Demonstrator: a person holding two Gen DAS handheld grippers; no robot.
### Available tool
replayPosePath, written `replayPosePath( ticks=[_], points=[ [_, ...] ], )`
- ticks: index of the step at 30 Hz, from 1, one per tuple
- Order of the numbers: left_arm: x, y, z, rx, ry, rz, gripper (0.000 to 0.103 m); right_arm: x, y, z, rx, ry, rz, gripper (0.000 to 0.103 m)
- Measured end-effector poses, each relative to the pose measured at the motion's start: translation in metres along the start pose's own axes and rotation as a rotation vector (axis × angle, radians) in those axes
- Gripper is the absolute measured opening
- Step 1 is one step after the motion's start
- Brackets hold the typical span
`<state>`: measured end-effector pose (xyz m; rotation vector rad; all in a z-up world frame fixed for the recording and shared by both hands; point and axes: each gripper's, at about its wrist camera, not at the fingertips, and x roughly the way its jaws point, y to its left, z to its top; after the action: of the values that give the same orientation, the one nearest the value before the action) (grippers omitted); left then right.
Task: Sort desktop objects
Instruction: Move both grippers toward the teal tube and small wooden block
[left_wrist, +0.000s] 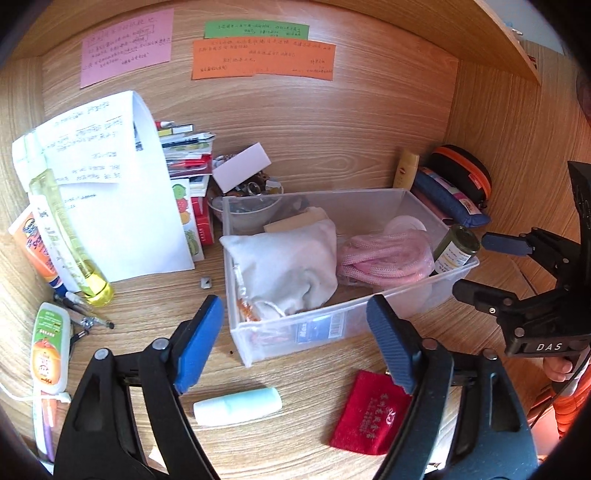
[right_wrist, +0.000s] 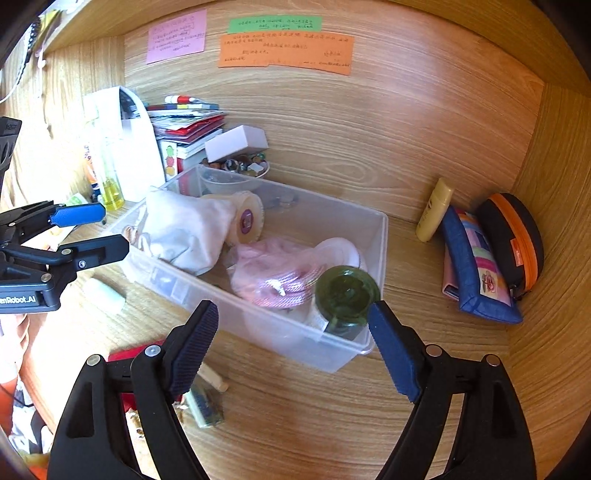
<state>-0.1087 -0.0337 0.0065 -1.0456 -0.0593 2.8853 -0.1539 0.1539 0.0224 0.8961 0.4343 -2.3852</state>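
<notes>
Clear bin: we see it mid-desk holding a white cloth pouch, a pink coiled cord and a green-lidded jar tucked upright in its near right corner.
Left gripper: our jaws stand wide apart with nothing between them, hovering over the bin's front wall.
Right gripper: also spread wide and empty, above the bin's near corner, the jar just ahead of its right finger.
Surface: a wood-grain desk boxed in by matching back and side panels.
Back wall: pink note, green note and orange note, handwriting too small for us to read.
Left view only: a pale blue tube and a red pouch with gold characters lying in front of the bin; a yellow bottle leaning at the left.
Right view only: the full blue pencil case and black case with orange zip against the right panel.
Writing: "DAS" on the right gripper's body; "Robot.AI" on the left one's.
</notes>
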Motion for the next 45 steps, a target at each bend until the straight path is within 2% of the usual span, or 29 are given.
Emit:
replayPosePath(
  ticks=[8, 22, 28, 33, 38, 42, 45],
  points=[
    [-0.010, 0.018, -0.017, -0.025, 0.030, 0.049, 0.088, -0.009, 0.006, -0.010, -0.001, 0.009, 0.016, 0.082],
    [0.004, 0.038, -0.062, -0.057, 0.183, 0.107, 0.089, 0.002, 0.008, -0.038, 0.015, 0.089, 0.047, 0.082],
    [0.012, 0.038, -0.078, -0.070, 0.250, 0.095, 0.089, 0.007, 0.010, -0.053, -0.005, 0.114, 0.067, 0.082],
    [0.019, 0.037, -0.084, -0.109, 0.290, 0.058, 0.089, 0.010, 0.012, -0.064, -0.011, 0.129, 0.087, 0.079],
    [0.024, 0.030, -0.082, -0.102, 0.285, 0.053, 0.089, 0.006, 0.011, -0.068, -0.014, 0.135, 0.123, 0.068],
    [0.029, 0.024, -0.078, -0.094, 0.276, 0.053, 0.089, 0.003, 0.012, -0.072, -0.028, 0.134, 0.131, 0.066],
    [0.033, 0.020, -0.076, -0.086, 0.272, 0.054, 0.084, 0.000, 0.014, -0.074, -0.034, 0.131, 0.140, 0.066]
  ],
)
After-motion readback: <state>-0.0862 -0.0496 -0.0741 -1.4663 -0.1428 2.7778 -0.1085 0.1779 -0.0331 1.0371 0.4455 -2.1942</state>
